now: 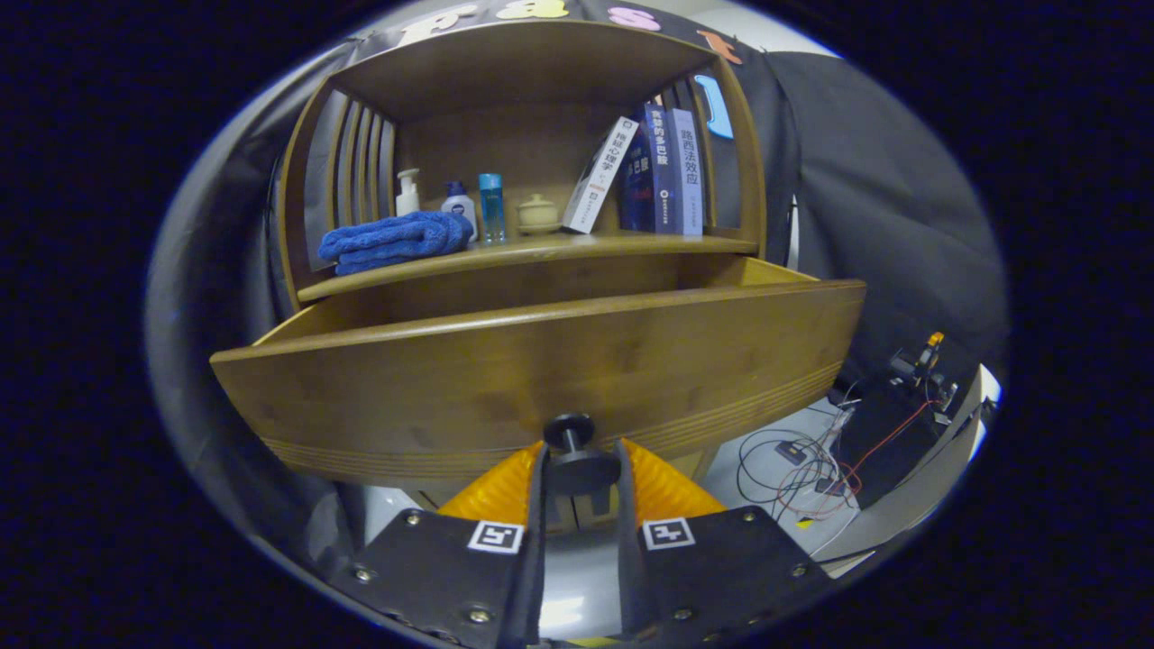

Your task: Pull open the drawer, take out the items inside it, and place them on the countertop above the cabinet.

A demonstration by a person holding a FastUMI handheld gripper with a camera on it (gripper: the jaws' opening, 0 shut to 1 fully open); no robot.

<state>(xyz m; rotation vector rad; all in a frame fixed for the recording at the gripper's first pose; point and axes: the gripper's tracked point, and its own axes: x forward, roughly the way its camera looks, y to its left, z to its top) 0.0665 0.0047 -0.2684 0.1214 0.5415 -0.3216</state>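
Observation:
The wooden drawer (541,370) stands pulled out from the cabinet, its curved front close ahead of me. A dark round knob (577,455) juts from the lower middle of the drawer front. My gripper (580,464) holds that knob, a finger pressing on each side. The drawer's inside is hidden behind its front panel. Above the drawer runs the wooden countertop (541,252) of the cabinet, under a shelf hood.
On the countertop lie a folded blue towel (397,242), a pump bottle (407,192), two small bottles (478,207), a lidded jar (538,214) and several books (654,171). Cables and small devices (811,460) lie on the floor to the right.

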